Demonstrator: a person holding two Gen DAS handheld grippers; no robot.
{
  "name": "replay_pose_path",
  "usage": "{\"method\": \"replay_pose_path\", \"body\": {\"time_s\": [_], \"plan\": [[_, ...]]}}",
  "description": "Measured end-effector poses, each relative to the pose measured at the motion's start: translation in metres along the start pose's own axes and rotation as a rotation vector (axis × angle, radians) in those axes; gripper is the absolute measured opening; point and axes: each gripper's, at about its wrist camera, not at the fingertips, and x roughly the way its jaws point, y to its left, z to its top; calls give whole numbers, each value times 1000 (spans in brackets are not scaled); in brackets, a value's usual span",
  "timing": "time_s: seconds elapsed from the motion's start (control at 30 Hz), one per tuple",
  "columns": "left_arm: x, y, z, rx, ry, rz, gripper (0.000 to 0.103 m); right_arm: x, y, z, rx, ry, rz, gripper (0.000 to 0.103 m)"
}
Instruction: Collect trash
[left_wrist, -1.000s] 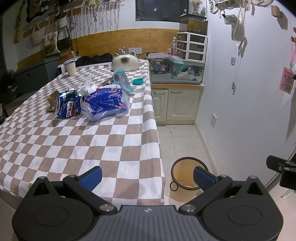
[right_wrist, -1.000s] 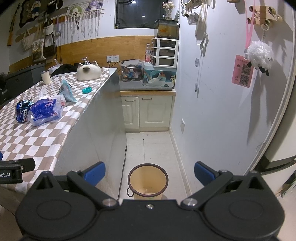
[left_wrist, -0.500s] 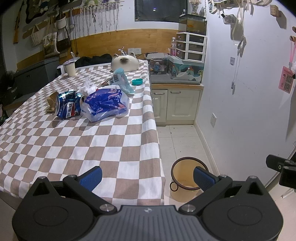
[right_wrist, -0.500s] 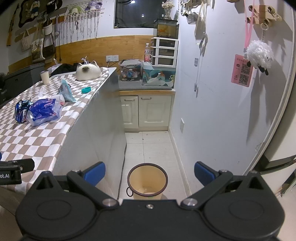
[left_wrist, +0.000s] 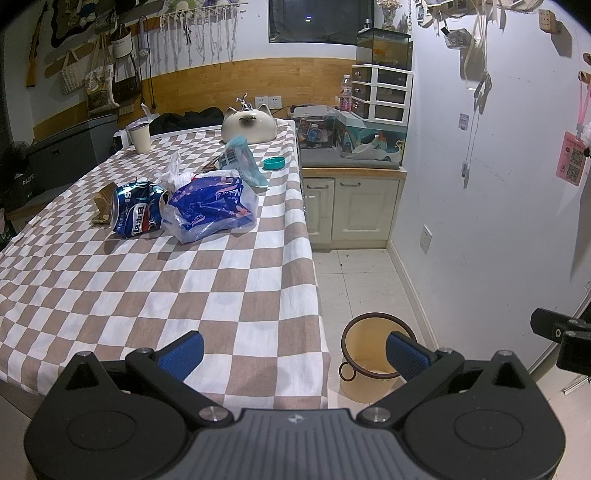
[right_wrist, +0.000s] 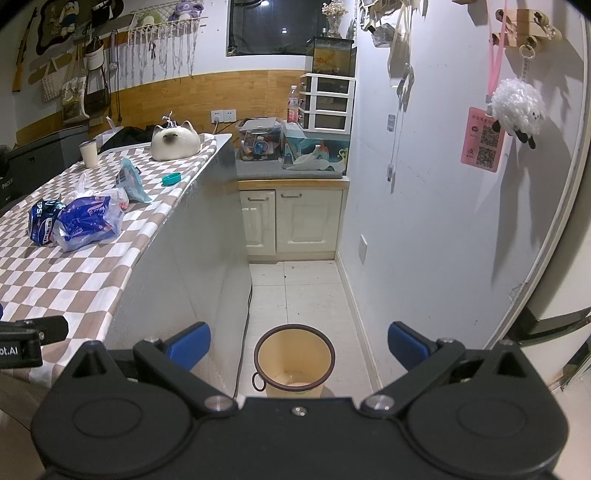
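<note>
On the checked surface we count one crushed blue can, one blue-printed plastic wrapper, one clear white bag bunched behind them, one teal packet with a barcode label, one teal lid, one pale cup and one cat-shaped ceramic piece. The can and wrapper touch each other, well away from both claws. One cream bin with a dark rim stands on the tiled floor beside the surface; we see nothing clearly inside it.

We hold the left claw level above the near edge of the surface, its blue pads spread wide and gripping nothing; one pad sits over the cloth, the other over the bin. We hold the right claw over the floor, aimed down the aisle, equally wide open and empty, with the bin between its pads.

The can reads "PEPSI" in part. The wrapper reads "Natural". A pink card on the wall carries two QR codes; its text is too small to read.
</note>
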Motion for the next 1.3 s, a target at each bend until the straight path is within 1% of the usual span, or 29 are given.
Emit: {"method": "replay_pose_path", "body": {"time_s": [0.63, 0.87, 1.03, 1.3], "plan": [[0, 0, 0, 0, 0, 0, 103, 0, -3, -1, 3, 4, 1, 103], [5, -5, -1, 0, 4, -8, 103, 8, -5, -3, 19, 15, 1, 103], [18, 12, -3, -25, 19, 14, 103, 26, 0, -4, 40, 46, 12, 103], [40, 59, 1, -99, 26, 98, 103, 57, 16, 0, 63, 64, 49, 103]]}}
